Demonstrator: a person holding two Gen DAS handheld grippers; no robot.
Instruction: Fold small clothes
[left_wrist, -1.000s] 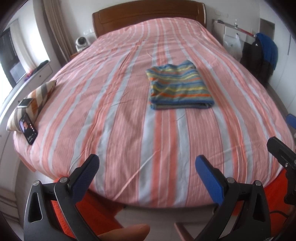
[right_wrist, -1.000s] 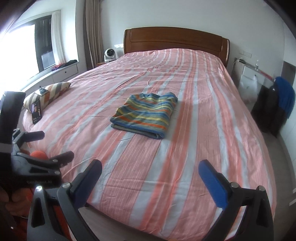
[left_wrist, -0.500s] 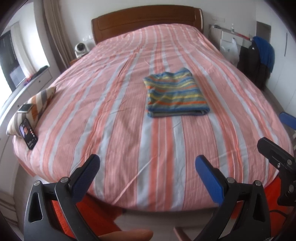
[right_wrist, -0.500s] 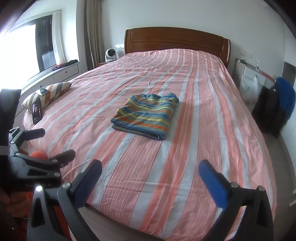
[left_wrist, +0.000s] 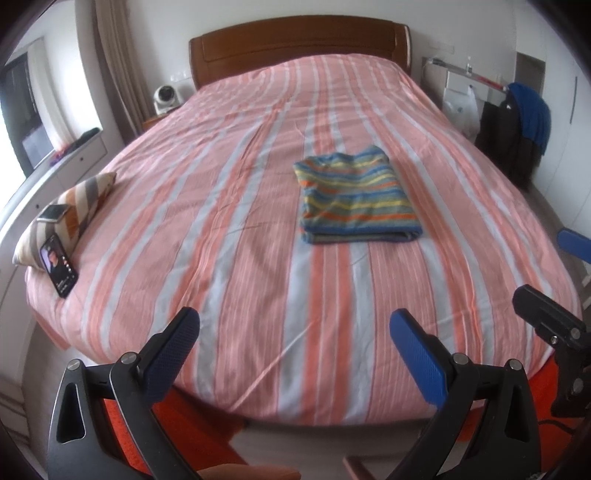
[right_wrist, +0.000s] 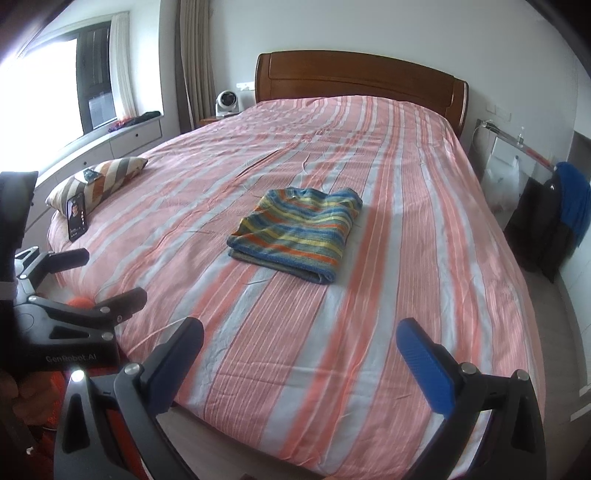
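A small striped garment (left_wrist: 356, 197) in blue, yellow and orange lies folded into a neat rectangle on the pink-striped bed (left_wrist: 258, 258), right of the middle. The same folded garment (right_wrist: 299, 234) lies well ahead in the right wrist view. My left gripper (left_wrist: 293, 336) hangs open over the foot of the bed, holding nothing, far short of the garment. My right gripper (right_wrist: 299, 347) is open too and holds nothing. The left gripper's body (right_wrist: 74, 314) shows at the left of the right wrist view.
A striped pillow (left_wrist: 70, 212) with two phones (left_wrist: 59, 264) lies at the bed's left edge. A wooden headboard (left_wrist: 295, 40) stands at the far end. Dark and blue clothes (left_wrist: 517, 129) hang to the right of the bed. An orange rug (left_wrist: 122, 406) lies below the bed's foot.
Both views have tilted up a little and the bed sits lower in frame. The folded garment has not moved. Both grippers stayed open.
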